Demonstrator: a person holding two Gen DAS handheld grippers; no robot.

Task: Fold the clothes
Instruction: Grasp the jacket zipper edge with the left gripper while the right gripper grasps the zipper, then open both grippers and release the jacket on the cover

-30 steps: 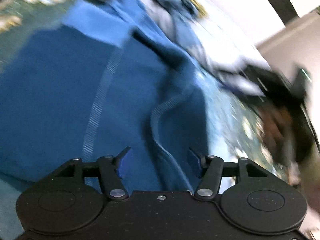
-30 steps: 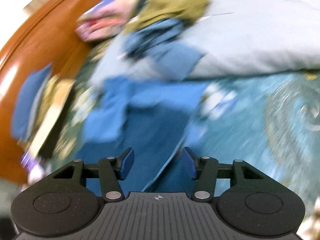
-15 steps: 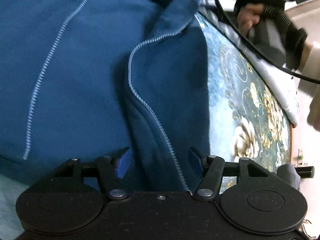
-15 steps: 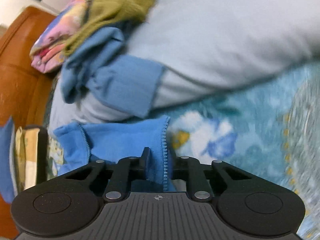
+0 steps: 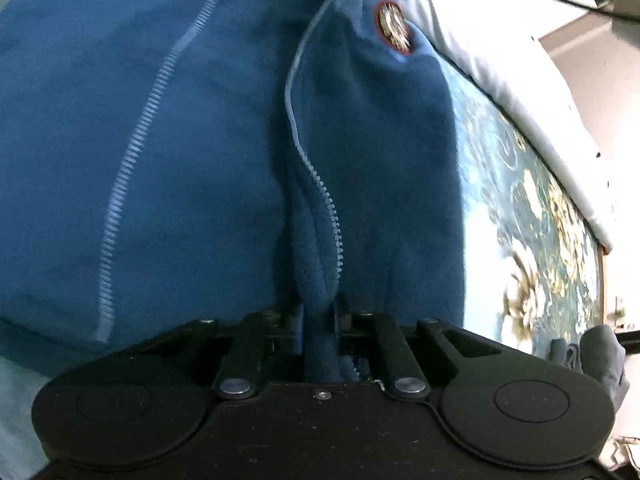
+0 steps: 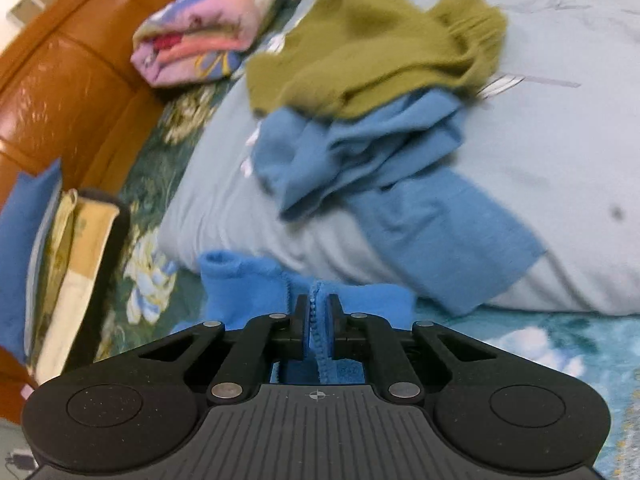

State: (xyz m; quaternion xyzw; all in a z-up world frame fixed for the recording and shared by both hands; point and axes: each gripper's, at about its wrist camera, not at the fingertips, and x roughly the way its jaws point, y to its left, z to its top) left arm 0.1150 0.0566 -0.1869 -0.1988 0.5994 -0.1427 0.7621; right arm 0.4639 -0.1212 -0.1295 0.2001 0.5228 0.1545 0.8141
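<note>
I am holding a gripper in each hand, and both point down at a slant toward the bed. My left gripper (image 5: 319,320) has just been closing, and now it is pinched on a fold of the dark blue fleece jacket (image 5: 160,140), right by its zipper (image 5: 328,216). The fleece bunches up between the two fingers. The jacket fills most of the left view. It lies spread on the flowery bedspread (image 5: 532,248), which shows on the right side. A small round badge (image 5: 394,26) sits on the far part of the jacket, to the right of the zipper line. A pale stitched seam (image 5: 132,184) runs down the jacket on the left.

My right gripper (image 6: 318,320) has also just been closing. It is clamped on a lighter-looking blue edge of the same jacket (image 6: 248,280), with zipper teeth showing between the fingers. That bit of fleece lies at the near foot of a big pale blue pillow (image 6: 560,160).

On the pillow lies a crumpled light blue garment (image 6: 400,184), and an olive green sweater (image 6: 360,60) rests on its far part. Farther off on the left there is a folded pink flowery blanket (image 6: 208,36) next to the brown headboard (image 6: 68,72)
</note>
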